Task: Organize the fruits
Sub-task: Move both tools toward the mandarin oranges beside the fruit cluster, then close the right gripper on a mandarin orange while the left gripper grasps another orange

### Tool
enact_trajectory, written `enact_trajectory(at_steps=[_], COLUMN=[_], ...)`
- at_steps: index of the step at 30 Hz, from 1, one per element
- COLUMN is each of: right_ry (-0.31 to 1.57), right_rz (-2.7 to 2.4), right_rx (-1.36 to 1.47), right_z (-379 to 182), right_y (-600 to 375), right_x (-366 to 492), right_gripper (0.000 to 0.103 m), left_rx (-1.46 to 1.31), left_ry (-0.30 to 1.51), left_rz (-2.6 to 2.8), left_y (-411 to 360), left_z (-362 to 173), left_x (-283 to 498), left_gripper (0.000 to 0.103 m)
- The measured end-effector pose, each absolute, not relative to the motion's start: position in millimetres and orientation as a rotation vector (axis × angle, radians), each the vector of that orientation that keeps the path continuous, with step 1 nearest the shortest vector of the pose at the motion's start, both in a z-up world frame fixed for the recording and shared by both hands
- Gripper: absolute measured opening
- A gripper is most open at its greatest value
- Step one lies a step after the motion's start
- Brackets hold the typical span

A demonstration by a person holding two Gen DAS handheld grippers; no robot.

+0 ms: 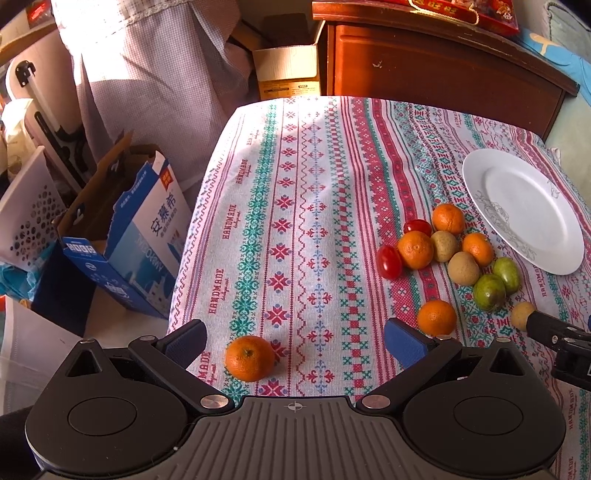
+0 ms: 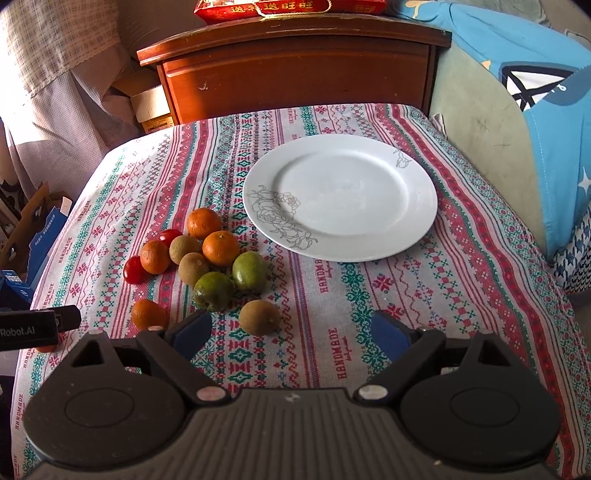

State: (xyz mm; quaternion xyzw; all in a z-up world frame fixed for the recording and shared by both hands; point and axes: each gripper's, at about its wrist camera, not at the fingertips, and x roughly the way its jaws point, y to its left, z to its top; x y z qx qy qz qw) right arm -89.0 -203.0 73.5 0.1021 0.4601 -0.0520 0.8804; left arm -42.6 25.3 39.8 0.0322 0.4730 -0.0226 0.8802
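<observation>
Here, both grippers, left gripper (image 1: 295, 341) and right gripper (image 2: 291, 330), spread wide, seemingly empty.

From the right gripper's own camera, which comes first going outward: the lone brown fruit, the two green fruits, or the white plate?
1. Lone brown fruit, just ahead of the right gripper, between its fingers.
2. Green fruits, farther out, left of centre.
3. White plate, farthest, beyond them.

Cut off at the top edge in both views: red box (image 2: 291, 7) on the wooden cabinet (image 2: 295, 74). Partly hidden behind the left claw's black tip (image 2: 68, 319): one orange fruit (image 2: 48, 348). Too small to read: print on the blue carton (image 1: 147, 236).
</observation>
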Motion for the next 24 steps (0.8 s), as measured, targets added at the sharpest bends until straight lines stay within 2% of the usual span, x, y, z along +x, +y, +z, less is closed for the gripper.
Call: enact_trajectory(at_steps=[5,14,24], right_ry=[0.943,0.942,0.937], right_rz=[-0.055,0.011,0.008], right_rx=[0.238,0.233,0.243], right_z=[69.9,56.7,53.5], right_y=[-209.2,-207.1,-207.1], right_x=[-101.4,-111.3,-109.9], right_gripper=[0.082,0.061,0.057], left_rx=[0.019,-0.020,-0.031], left_ry=[0.968,0.922,0.920], left_rz=[-0.022,-0.046,-0.095], left_y=[42.2,58.9,65.5], left_z=[40.7,41.6,38.3], left_x=[-41.1,-56.8,-69.2], left_gripper=[0.101,0.101,0.099])
